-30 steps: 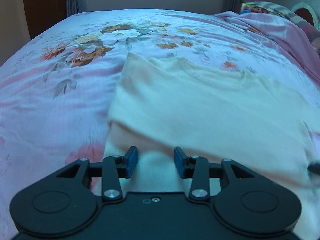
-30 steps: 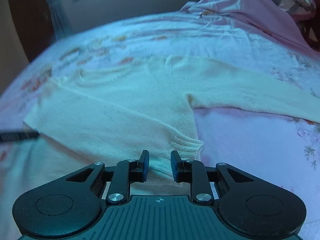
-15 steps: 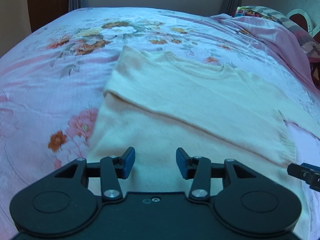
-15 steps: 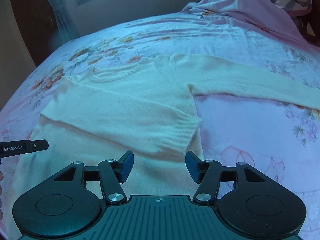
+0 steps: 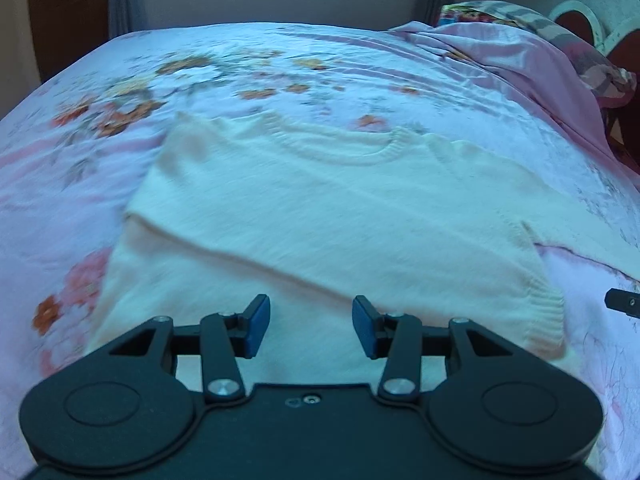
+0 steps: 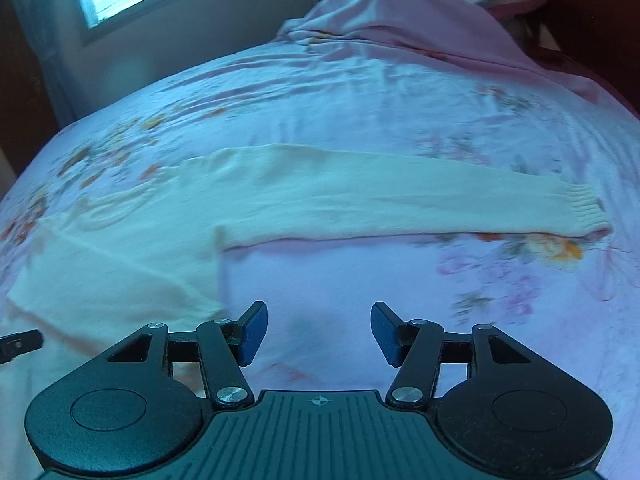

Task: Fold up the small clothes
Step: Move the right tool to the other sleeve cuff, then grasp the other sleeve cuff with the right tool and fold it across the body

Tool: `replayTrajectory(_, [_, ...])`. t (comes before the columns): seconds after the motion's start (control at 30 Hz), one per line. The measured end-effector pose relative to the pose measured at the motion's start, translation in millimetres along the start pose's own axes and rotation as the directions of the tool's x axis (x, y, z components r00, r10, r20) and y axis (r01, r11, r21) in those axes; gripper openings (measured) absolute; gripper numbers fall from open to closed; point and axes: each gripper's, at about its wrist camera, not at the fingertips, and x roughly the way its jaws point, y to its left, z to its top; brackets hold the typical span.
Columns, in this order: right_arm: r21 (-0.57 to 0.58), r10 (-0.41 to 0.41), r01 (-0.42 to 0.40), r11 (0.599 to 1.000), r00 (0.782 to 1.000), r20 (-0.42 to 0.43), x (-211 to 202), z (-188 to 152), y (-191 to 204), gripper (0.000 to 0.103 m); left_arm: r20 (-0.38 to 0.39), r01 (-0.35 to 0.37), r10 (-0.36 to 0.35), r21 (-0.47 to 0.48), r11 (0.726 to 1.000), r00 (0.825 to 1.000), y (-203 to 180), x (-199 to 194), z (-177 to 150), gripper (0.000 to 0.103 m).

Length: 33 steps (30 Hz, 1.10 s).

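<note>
A cream sweater is lying flat on a floral bedsheet, neck toward the far side of the bed. In the left wrist view, one sleeve is lying folded across the body, its ribbed cuff ending at the garment's right edge. The left gripper is hanging over the lower body of the sweater with its jaws parted and nothing between the blue pads; the cloth is lying below them, ungripped. At the right edge a black tip of the right gripper is showing over the sheet.

In the right wrist view, the left gripper's tip is poking in at the left edge. The sweater's other sleeve is stretching out straight to the right across the sheet, cuff at the far end. The right gripper is hovering over bare sheet just beside the sweater's edge; its jaws have just been opening and are standing wide, empty. A pink blanket is heaped at the far right.
</note>
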Motion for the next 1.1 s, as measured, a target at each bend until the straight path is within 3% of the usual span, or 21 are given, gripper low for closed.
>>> replayTrajectory(0.37, [0.234, -0.129, 0.132, 0.963, 0.991, -0.028, 14.9, 18.0, -112.0, 0.057, -0.006, 0.019, -0.019, 0.044, 0.999, 1.0, -27.4, 25.2, 10.9, 0.043])
replayTrajectory(0.57, [0.43, -0.139, 0.134, 0.893, 0.99, -0.019, 23.3, 32.1, -163.7, 0.056, -0.013, 0.0, 0.001, 0.047, 0.999, 1.0, -19.6, 34.2, 13.3, 0.044])
replayTrajectory(0.7, [0.528, -0.164, 0.144, 0.837, 0.986, -0.009, 28.0, 42.7, -189.4, 0.035, -0.011, -0.001, 0.002, 0.054, 0.999, 1.0, -16.9, 36.1, 14.0, 0.044])
replayTrajectory(0.87, [0.634, -0.181, 0.145, 0.76, 0.983, -0.008, 37.8, 51.6, -213.4, 0.035, -0.008, 0.001, 0.0, 0.052, 0.999, 1.0, -16.7, 37.2, 14.7, 0.044])
replayTrajectory(1.0, [0.623, -0.23, 0.186, 0.76, 0.973, -0.01, 46.6, 63.6, -212.6, 0.035, -0.005, -0.003, 0.003, 0.051, 0.999, 1.0, -14.4, 40.3, 16.5, 0.045])
replayTrajectory(1.1, [0.593, -0.257, 0.212, 0.777, 0.966, -0.009, 50.7, 69.4, -205.8, 0.016, -0.002, -0.011, 0.011, 0.04, 0.999, 1.0, -11.9, 44.7, 21.0, 0.045])
